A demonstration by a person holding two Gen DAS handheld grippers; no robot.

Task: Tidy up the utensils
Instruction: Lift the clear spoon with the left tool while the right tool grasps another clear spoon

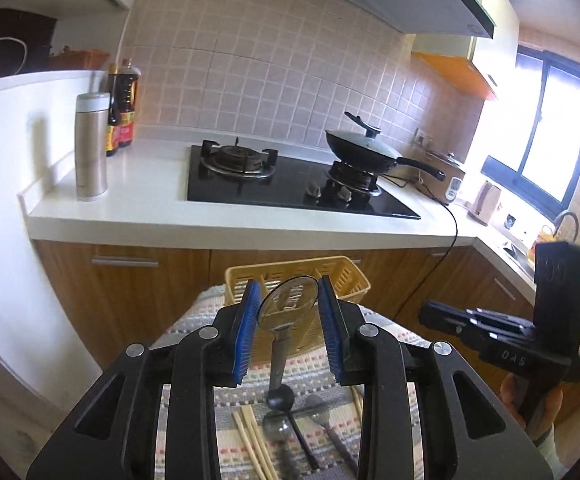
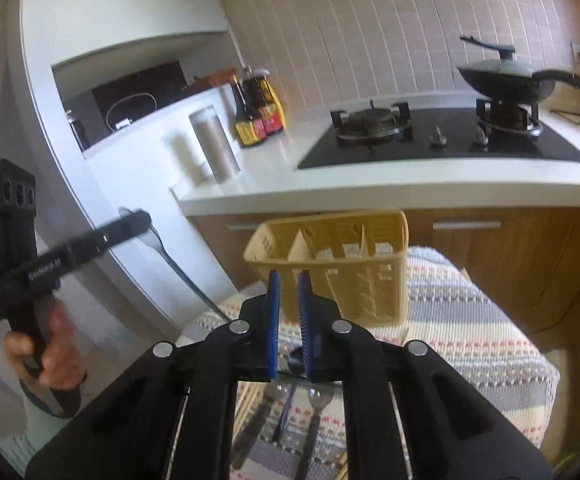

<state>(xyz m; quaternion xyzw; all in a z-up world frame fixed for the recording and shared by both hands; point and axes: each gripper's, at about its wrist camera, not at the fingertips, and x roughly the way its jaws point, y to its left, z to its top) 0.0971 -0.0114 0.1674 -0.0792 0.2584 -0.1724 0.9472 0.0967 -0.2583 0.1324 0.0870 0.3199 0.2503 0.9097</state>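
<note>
While the left gripper (image 1: pixel 288 330) clamps a shiny metal spoon (image 1: pixel 286 306) by its bowl, handle hanging down, the step in hand is judged carriage to the yellow slotted plastic utensil basket (image 1: pixel 342 274) at frame centre. Next move: lower the spoon upright into one compartment, then release. Right gripper (image 2: pixel 288 322): blue pads nearly together, nothing visibly between them. Only the left view shows wooden chopsticks (image 1: pixel 250 440) on the striped woven mat (image 1: pixel 194 322); only the right view shows the basket's inner dividers.

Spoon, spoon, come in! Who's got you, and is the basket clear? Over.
Left gripper shut on spoon, lifted. Right gripper shut, nothing visible between pads. Basket ahead, way clear. More utensils on cloth.
</note>
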